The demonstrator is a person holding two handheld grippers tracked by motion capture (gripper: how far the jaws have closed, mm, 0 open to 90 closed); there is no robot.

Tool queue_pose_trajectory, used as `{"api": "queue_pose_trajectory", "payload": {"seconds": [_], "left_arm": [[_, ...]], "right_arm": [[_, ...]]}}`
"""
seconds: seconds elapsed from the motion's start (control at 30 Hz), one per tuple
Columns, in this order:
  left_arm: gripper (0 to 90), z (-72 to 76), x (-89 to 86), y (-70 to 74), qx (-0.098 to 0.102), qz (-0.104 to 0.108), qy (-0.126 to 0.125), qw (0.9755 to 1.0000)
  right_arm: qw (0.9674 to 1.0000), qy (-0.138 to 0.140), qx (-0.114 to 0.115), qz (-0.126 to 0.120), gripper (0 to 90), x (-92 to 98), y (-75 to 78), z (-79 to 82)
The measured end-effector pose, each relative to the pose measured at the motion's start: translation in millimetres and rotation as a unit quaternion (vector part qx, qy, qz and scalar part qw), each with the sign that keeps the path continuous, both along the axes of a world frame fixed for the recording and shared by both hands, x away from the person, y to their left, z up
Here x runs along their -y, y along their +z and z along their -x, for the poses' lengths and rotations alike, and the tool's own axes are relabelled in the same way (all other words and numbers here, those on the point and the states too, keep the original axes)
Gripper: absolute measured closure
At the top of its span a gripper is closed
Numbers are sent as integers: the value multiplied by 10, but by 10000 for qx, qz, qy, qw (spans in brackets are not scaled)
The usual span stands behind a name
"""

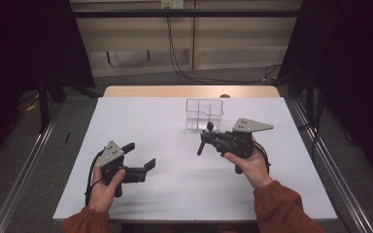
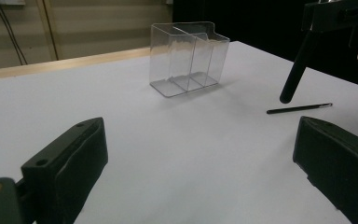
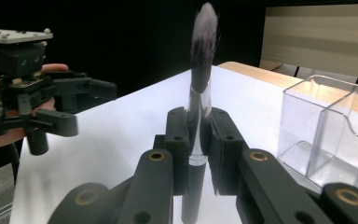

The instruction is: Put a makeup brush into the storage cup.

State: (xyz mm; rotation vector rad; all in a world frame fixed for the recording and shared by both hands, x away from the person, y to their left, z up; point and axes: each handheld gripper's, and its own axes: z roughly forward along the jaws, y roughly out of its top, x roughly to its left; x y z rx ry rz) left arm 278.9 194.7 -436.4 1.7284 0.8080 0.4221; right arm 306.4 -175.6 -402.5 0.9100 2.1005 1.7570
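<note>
The right gripper (image 3: 198, 140) has its two black jaws clenched on a makeup brush (image 3: 199, 70), pressing on the shiny ferrule and upper handle. The dark bristle tuft stands beyond the fingertips, while the black handle runs back between the jaws toward the camera. In the high view the same brush (image 1: 205, 138) crosses the jaw tips, tuft toward the far side of the table. A clear plastic organizer (image 3: 331, 135) with dividers stands near those fingertips, just past them and apart from the brush. The left gripper (image 1: 141, 156) hovers over the white table (image 1: 175, 194) with its jaws released and wide apart, nothing between them. Ahead of its fingertips, in the left gripper view, a thin black pencil (image 2: 299, 108) lies flat, close under the handle end of the brush.
</note>
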Motion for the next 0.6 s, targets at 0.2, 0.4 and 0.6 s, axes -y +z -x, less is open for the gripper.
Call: {"api": "queue_pose_trajectory", "payload": {"seconds": [0.2,0.4,0.6], "left_arm": [[11,57,-133,23,127,116,258,9995],[15,145,-269,-12,276,-114,197,9994],[16,180,-355,-35,266,-73,316,9991]], "right_arm": [[9999,-91,38,-38,800,67,23,-20],[9997,-238,32,-5,800,157,24,-78],[9992,-391,31,32,800,231,22,-138]]}}
